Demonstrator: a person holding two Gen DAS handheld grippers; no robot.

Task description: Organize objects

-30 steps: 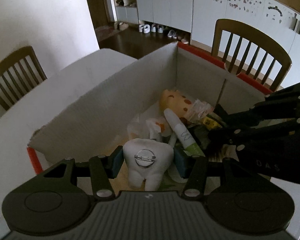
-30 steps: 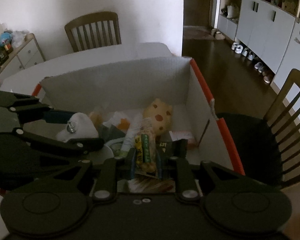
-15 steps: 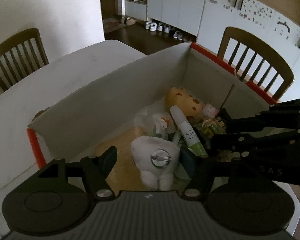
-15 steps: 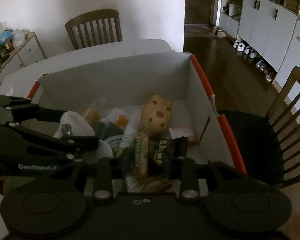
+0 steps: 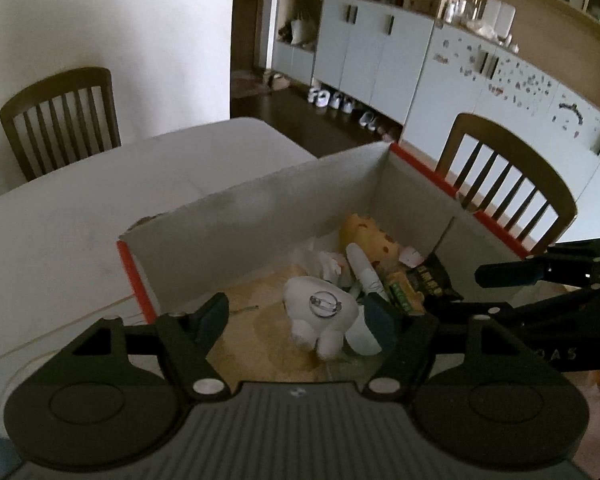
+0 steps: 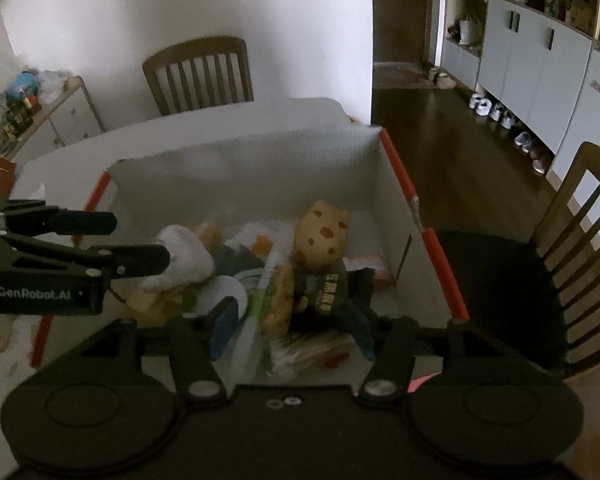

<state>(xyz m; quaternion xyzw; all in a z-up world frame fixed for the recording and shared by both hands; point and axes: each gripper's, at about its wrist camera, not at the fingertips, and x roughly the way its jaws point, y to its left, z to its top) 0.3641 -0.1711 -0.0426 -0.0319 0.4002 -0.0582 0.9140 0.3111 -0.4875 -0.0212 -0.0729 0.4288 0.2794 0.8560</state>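
A white cardboard box with orange edges (image 5: pixel 260 216) (image 6: pixel 400 216) stands on the white table. Inside lie a white tooth-shaped plush (image 5: pixel 320 314) (image 6: pixel 184 256), a yellow spotted plush (image 5: pixel 370 236) (image 6: pixel 324 236), a white tube (image 5: pixel 362 270), a green-yellow snack bar (image 6: pixel 278 300) and a dark snack packet (image 5: pixel 434 284) (image 6: pixel 328 288). My left gripper (image 5: pixel 302 320) (image 6: pixel 136 240) is open above the box, the tooth plush lying loose between its fingers. My right gripper (image 6: pixel 294 328) (image 5: pixel 456 292) is open over the snack bar and dark packet, which lie loose in the box.
The white table (image 5: pixel 80 216) stretches left of the box. Wooden chairs stand behind the table (image 5: pixel 60 120) (image 6: pixel 198 74) and at the right (image 5: pixel 504 176) (image 6: pixel 580 216). A small cabinet with clutter (image 6: pixel 40 112) stands far left. Cupboards and shoes line the back wall.
Both grippers have opened and drawn back and up. The left let go of the tooth plush; the right let go of the snack bar. Both items now rest in the box.
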